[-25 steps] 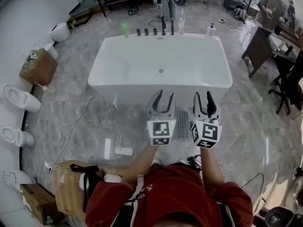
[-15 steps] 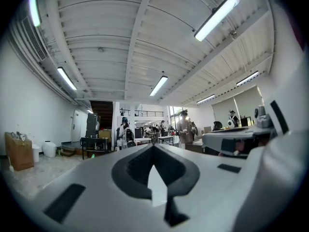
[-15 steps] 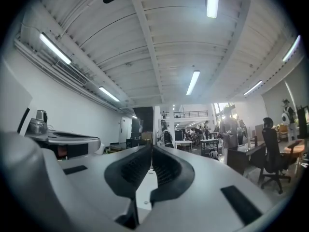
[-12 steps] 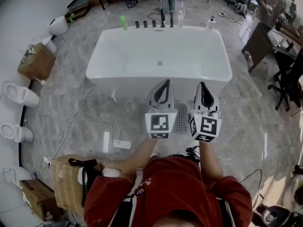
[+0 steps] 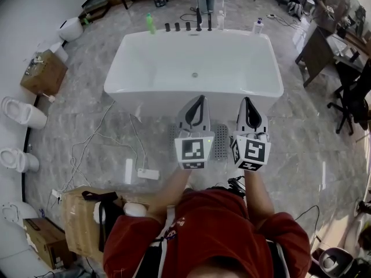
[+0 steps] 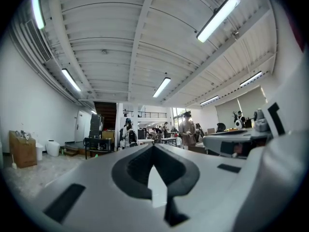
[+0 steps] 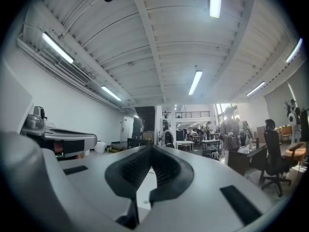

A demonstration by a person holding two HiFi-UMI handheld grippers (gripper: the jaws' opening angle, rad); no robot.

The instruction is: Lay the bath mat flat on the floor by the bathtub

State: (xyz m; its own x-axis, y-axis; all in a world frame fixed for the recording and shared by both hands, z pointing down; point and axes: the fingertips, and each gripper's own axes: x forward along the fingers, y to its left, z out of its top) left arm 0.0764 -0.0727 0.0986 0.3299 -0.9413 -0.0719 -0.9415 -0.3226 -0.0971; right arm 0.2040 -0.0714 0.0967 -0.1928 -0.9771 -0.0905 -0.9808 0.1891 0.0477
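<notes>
Head view only: bath mat (image 5: 221, 143) on floor, just beside bathtub (image 5: 151, 100). Gripper views: ceiling, hall. L gripper (image 5: 200, 98), R gripper (image 5: 246, 101): fingers closed tip-to-tip.

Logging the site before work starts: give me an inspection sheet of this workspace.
Surface: grey marble floor.
Job's things: grey mat on the floor beside the white bathtub, partly hidden by the tongs.
Clutter: cardboard boxes; green bottle on the tub rim.
Tongs: left tongs and right tongs both shut, empty.
Cables: white cables and a power strip on the floor.
Surroundings: toilets at left, office chair at right.
</notes>
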